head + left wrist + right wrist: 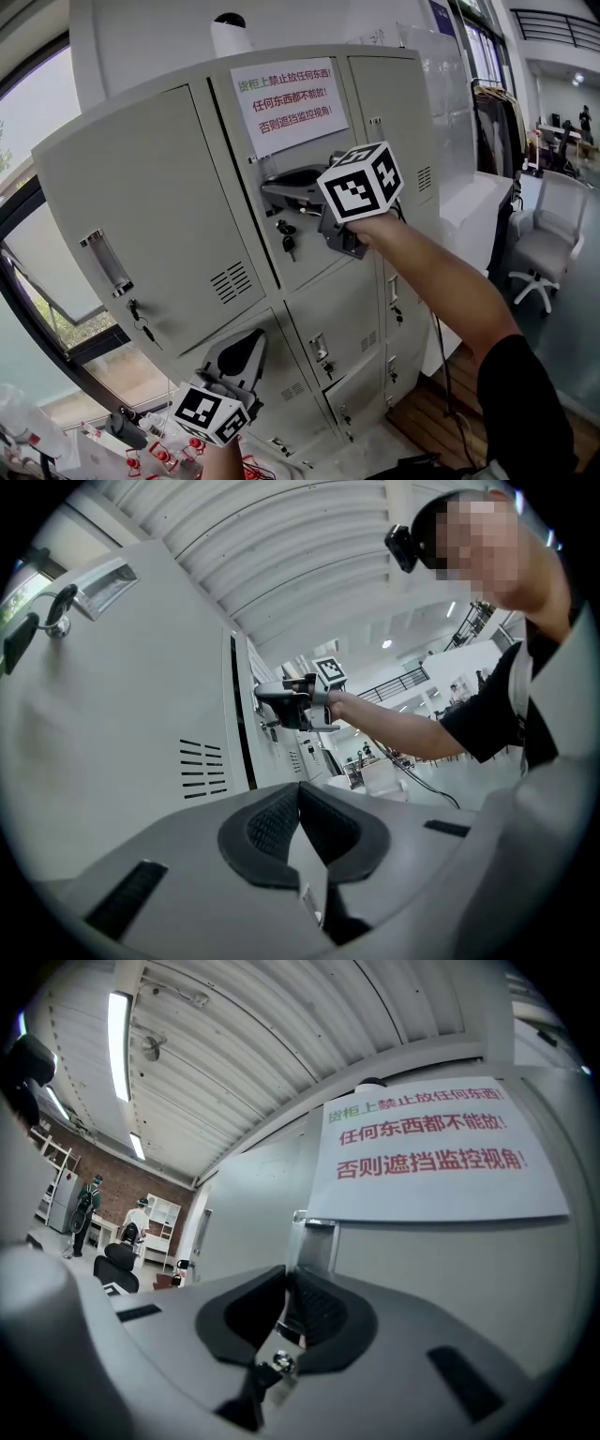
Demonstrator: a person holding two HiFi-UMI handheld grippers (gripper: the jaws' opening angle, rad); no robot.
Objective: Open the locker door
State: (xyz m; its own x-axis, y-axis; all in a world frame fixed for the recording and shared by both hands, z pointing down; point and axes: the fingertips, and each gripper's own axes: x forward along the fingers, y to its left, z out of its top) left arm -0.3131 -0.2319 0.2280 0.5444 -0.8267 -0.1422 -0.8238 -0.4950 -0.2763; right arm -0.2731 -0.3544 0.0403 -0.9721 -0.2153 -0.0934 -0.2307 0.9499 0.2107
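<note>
Nearest: left gripper (246, 345), low before the lower lockers, pads pressed together on nothing, idle.
Locker bank (141, 216): grey steel, all doors flush.
Locker door (314, 253): upper middle, closed, bearing a paper notice (289, 105).
Right gripper (270, 186): level at the door's left edge, pads nearly together, pinching the thin lip of the handle (310, 1237).
Key bunch (287, 236): hanging from the lock just below.
Risks, as judged: shallow bite slipping off the lip under a skewed pull; lock possibly engaged, a hard pull then rocking the bank.
</note>
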